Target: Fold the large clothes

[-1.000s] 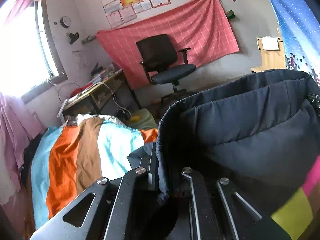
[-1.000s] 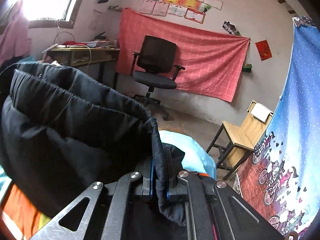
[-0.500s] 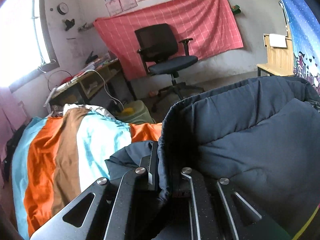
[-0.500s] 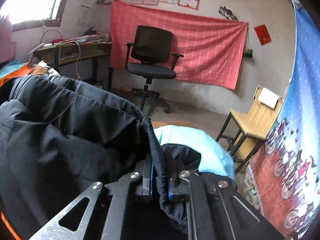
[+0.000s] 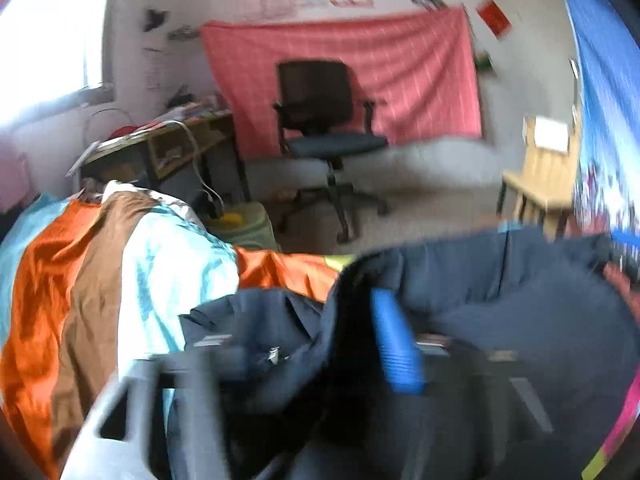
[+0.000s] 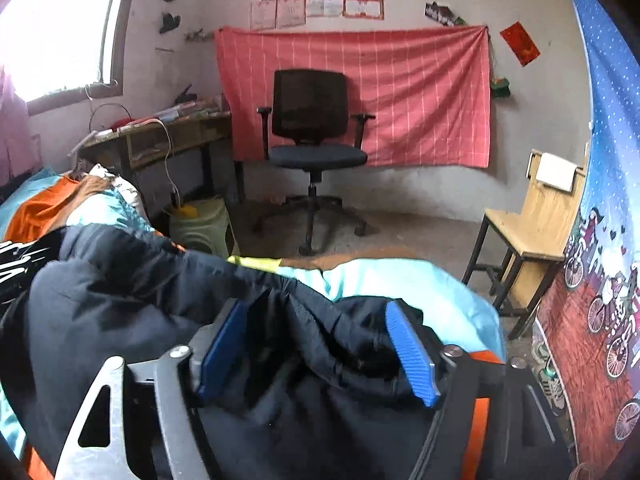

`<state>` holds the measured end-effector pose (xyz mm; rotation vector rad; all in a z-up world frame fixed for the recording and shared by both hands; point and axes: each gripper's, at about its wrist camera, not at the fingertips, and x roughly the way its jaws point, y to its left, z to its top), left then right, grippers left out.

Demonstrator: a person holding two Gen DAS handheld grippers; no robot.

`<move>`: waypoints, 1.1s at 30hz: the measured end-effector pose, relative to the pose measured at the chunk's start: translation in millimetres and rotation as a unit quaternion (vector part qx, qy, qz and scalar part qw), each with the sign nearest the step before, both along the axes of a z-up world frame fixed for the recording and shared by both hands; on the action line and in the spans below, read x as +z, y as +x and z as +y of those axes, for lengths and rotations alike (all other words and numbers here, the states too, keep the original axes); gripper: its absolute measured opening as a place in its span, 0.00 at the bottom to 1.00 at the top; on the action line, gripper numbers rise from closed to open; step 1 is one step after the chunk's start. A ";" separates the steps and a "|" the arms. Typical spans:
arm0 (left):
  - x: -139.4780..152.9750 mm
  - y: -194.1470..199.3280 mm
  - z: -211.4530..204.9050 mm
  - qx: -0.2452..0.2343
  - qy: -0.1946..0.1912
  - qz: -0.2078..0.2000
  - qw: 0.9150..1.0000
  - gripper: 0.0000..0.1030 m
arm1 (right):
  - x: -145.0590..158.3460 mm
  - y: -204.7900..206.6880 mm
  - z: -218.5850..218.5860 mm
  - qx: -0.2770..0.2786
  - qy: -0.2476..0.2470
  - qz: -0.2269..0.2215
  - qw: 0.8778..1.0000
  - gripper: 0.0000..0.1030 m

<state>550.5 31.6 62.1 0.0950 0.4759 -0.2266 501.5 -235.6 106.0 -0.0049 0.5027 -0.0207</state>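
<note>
A dark navy padded jacket (image 6: 120, 304) lies bunched on the striped bedcover (image 6: 400, 280). My right gripper (image 6: 316, 344) is open, its blue pads wide apart with a fold of the jacket lying loose between them. In the blurred left wrist view the same jacket (image 5: 520, 320) lies on the bedcover (image 5: 100, 280). My left gripper (image 5: 320, 344) is open too: one blue pad (image 5: 394, 344) shows apart from the left finger, with jacket fabric draped between.
A black office chair (image 6: 312, 136) stands by the red cloth on the far wall. A desk (image 6: 168, 136) is at the left, a green bin (image 6: 200, 224) under it. A wooden chair (image 6: 528, 224) stands at the right, by a blue printed curtain (image 6: 608, 160).
Both grippers were shut on the jacket's edge and held it up. Now both have opened and the jacket has dropped lower onto the bed. The left wrist view is blurred by motion.
</note>
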 end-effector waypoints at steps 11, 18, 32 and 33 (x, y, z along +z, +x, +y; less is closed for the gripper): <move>8.5 -57.3 2.8 -0.074 -0.026 0.002 0.997 0.80 | -4.7 -51.0 22.0 0.114 0.036 0.006 0.993 0.92; -23.7 -49.9 -30.2 -0.095 0.001 0.054 0.994 0.82 | -31.6 -31.6 42.7 0.144 0.047 0.046 0.987 0.92; -32.7 41.0 9.0 0.071 -0.040 0.069 0.994 0.90 | -48.0 100.6 45.7 0.090 0.062 0.122 0.987 0.92; -36.0 46.6 15.4 0.075 -0.051 0.080 0.993 0.90 | -52.2 106.5 44.0 0.089 0.065 0.128 0.986 0.92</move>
